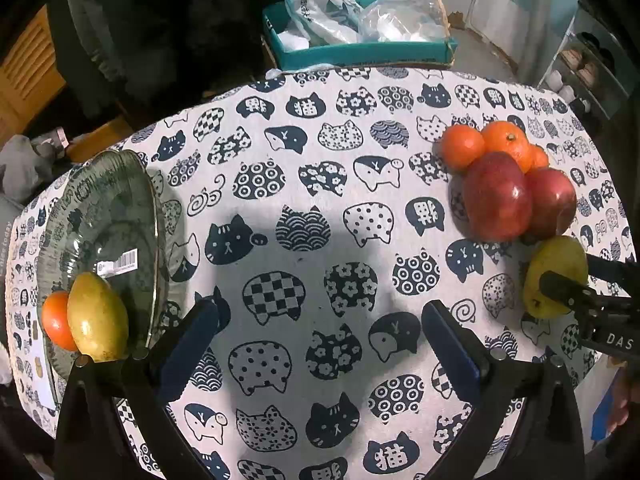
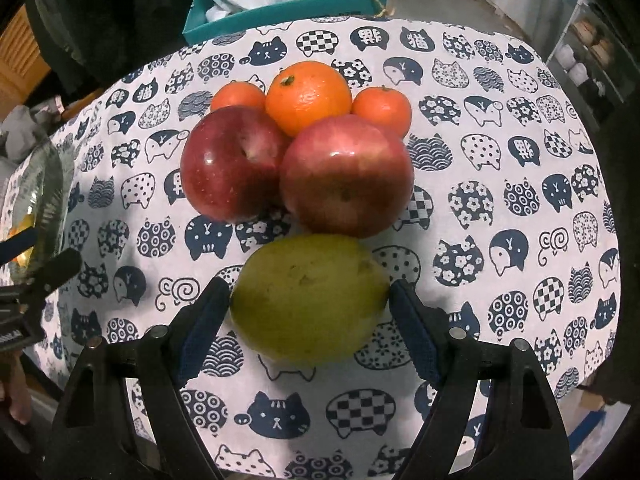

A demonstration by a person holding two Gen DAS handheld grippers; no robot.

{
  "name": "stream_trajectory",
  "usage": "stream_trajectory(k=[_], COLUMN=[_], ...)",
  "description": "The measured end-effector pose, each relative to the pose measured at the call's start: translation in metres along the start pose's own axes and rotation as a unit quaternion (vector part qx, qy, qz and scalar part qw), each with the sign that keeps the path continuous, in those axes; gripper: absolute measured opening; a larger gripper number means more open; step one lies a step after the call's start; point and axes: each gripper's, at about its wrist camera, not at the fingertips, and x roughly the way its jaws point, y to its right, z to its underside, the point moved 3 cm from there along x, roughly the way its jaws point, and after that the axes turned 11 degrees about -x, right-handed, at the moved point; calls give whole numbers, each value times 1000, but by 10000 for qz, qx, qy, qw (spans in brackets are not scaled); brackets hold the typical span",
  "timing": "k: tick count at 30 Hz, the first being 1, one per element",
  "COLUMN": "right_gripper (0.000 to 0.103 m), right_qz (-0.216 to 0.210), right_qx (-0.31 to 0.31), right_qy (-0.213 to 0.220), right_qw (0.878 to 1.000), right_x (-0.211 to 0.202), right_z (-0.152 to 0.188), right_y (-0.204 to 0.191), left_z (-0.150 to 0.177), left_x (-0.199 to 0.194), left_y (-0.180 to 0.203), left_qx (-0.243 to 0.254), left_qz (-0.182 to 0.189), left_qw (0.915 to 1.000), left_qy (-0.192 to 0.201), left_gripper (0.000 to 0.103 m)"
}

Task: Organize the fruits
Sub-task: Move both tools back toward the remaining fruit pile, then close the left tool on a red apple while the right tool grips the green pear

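Note:
My right gripper (image 2: pixel 310 300) has its blue pads against both sides of a green-yellow mango (image 2: pixel 310 298) that lies on the cat-print tablecloth (image 2: pixel 500 200); it also shows in the left wrist view (image 1: pixel 554 276). Behind the mango lie two red apples (image 2: pixel 232 164) (image 2: pixel 346 176) and three oranges (image 2: pixel 308 96). My left gripper (image 1: pixel 320 324) is open and empty above the cloth. At the left a glass plate (image 1: pixel 104 208) holds a second mango (image 1: pixel 98 318) and an orange (image 1: pixel 56 320).
A teal box (image 1: pixel 360 52) with plastic bags stands beyond the table's far edge. A dark chair back stands at the far left. Shelves with small items stand at the right.

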Motion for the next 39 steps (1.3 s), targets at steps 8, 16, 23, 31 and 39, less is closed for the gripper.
stream_trajectory(k=[8,16,23,31,39], right_gripper=[82,82,82,82,82], right_qz=[-47,-56,-106,12,198], right_qx=[-109,-196,-121,26,304], right_qy=[-14,-263,-121,24,166], right_qw=[9999,9994,9998,10000,9992], right_x=[9,35,42,32,15], right_z=[-5,-8,-12,3,20], right_y=[-6,-17,-23,-6,43], left_z=[-2,-3,-5,-11,-22], left_x=[1,5,7,7,7], left_y=[4,4,6,20,49], left_qx=[-7,-33,-66,-71,-21], left_qz=[56,81,130,372,779], left_qw=[10000,9999,9999,9992,9969], left_qy=[-8,-59,-91,-105,-123], left_gripper=[103,103,103,103,103])
